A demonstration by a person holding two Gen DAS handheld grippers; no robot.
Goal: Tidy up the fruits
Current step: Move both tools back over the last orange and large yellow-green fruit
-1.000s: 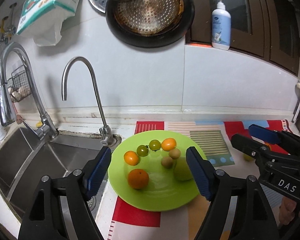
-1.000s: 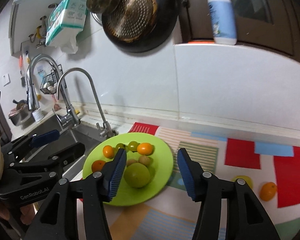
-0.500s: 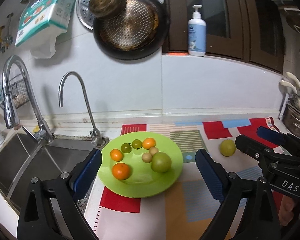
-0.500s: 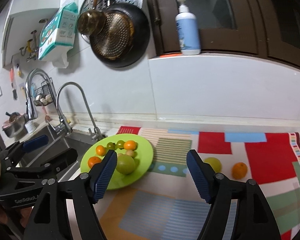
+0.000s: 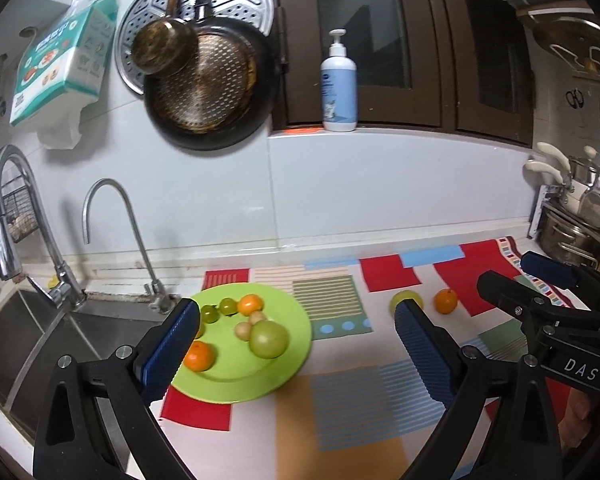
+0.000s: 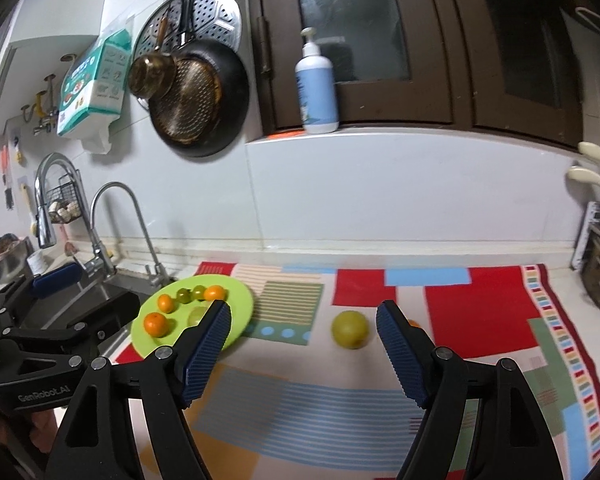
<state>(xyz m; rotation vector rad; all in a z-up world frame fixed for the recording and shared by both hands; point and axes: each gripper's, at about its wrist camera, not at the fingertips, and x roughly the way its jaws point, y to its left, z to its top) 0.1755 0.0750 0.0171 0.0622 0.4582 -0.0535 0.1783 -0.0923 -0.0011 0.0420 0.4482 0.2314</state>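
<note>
A lime-green plate (image 5: 292,344) (image 6: 242,300) lies on the patterned mat beside the sink and holds several fruits: oranges, small green ones, small brown ones and a large green fruit (image 5: 269,339). A loose green fruit (image 6: 350,329) (image 5: 404,299) and a loose orange (image 5: 445,301) lie on the mat to the plate's right. My left gripper (image 5: 296,344) is open and empty, above the plate's right edge. My right gripper (image 6: 303,338) is open and empty, with the loose green fruit just ahead between its fingers; its right finger hides most of the orange (image 6: 414,323).
A steel sink (image 5: 32,328) with two taps (image 5: 112,216) lies left of the plate. Pans (image 5: 204,80) hang on the wall above. A soap bottle (image 5: 339,84) stands on the ledge. Pots and utensils (image 5: 572,220) stand at the far right. The mat (image 6: 480,312) covers the counter.
Both grippers have pulled back and up from the plate and swung right. The loose green fruit and orange have come into view; the right gripper now faces the green fruit.
</note>
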